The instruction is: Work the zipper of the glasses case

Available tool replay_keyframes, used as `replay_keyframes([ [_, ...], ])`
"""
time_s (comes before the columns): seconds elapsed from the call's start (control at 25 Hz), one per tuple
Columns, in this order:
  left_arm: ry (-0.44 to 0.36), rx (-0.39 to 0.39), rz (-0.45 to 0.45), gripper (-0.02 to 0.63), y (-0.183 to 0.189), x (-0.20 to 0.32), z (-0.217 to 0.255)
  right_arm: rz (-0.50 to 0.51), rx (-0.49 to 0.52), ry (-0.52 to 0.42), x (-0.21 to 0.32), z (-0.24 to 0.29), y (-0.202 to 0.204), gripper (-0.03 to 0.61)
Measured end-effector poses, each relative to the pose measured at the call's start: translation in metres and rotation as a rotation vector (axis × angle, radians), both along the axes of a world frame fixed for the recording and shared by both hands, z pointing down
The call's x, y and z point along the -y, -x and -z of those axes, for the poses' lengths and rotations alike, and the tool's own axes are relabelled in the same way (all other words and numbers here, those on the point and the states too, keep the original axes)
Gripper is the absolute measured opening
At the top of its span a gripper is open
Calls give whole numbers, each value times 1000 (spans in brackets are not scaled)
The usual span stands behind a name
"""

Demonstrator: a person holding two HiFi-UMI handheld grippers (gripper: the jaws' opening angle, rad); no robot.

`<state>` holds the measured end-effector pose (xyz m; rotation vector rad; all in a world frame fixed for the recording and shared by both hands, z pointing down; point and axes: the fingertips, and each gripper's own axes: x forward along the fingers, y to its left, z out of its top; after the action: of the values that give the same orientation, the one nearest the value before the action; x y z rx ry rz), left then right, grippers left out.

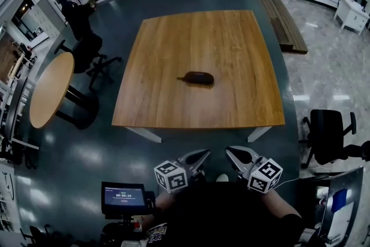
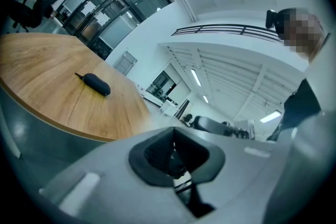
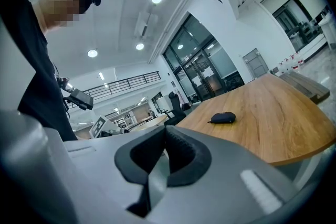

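One glasses case (image 1: 198,77) lies shut; left gripper (image 1: 203,154) and right gripper (image 1: 230,152) jaws are closed.

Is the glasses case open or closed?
Closed: the glasses case lies as one flat oval on the table; zipper too small to judge.

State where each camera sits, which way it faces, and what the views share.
Head view: on the person's head, facing steeply down at the table with the glasses case; left gripper, right gripper and torso show below.
Left gripper view: on that gripper, along its shut jaws, tilted up past the table; torso at right.
Right gripper view: on that gripper, along its shut jaws, across the table; torso at left.
Shared: all three show the glasses case on the table.
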<state>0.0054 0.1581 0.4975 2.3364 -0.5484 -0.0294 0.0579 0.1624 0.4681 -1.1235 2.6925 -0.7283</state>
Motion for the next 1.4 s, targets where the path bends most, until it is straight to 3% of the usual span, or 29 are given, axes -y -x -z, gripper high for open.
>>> replay_keyframes([
  [1.4, -3, 12, -17, -2, -3, -2, -1, 4, -2, -20, -5, 0, 0, 5],
])
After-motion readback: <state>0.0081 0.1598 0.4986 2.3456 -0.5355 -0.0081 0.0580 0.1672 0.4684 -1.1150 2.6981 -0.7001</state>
